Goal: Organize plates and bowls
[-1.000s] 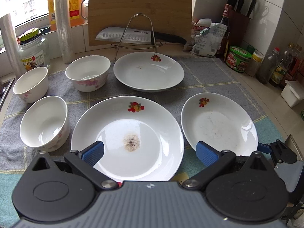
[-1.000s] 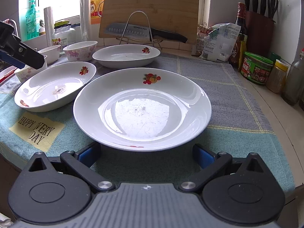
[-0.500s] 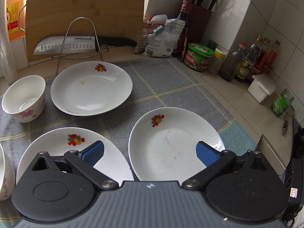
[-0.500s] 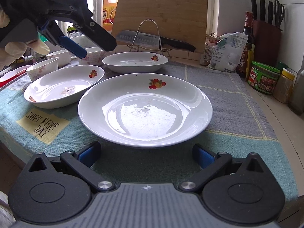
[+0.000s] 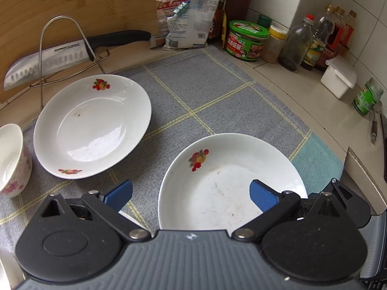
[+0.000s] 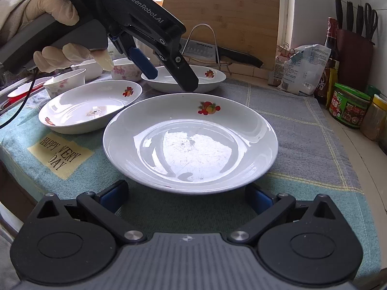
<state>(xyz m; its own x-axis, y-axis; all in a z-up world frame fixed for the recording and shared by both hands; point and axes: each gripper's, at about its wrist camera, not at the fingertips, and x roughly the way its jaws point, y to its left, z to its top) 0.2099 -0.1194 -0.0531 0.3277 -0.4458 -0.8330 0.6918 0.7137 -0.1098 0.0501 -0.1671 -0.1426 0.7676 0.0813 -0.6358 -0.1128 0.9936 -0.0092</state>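
Left hand-held gripper (image 6: 169, 72) is seen hung in the air over the far edge of the nearest plate (image 6: 191, 142), jaws spread wide with nothing caught between them, gripped by a gloved hand (image 6: 60, 33). Right hand-held gripper (image 6: 186, 197) is kept low at the bench edge, its blue pads (image 6: 113, 194) set well apart on either side of that plate's near rim, nothing clamped. The plate is laid flat on the grey-and-teal cloth (image 6: 302, 130); whether its rim is touched by the pads can't be told. A second plate (image 6: 89, 105) is parked just left of it, a third plate (image 6: 183, 77) further back near the knife rack (image 6: 205, 46), and small flowered bowls (image 6: 65, 82) are lined up off to the left. From the left wrist view, one bowl (image 5: 12, 159) is spotted beside the back plate.
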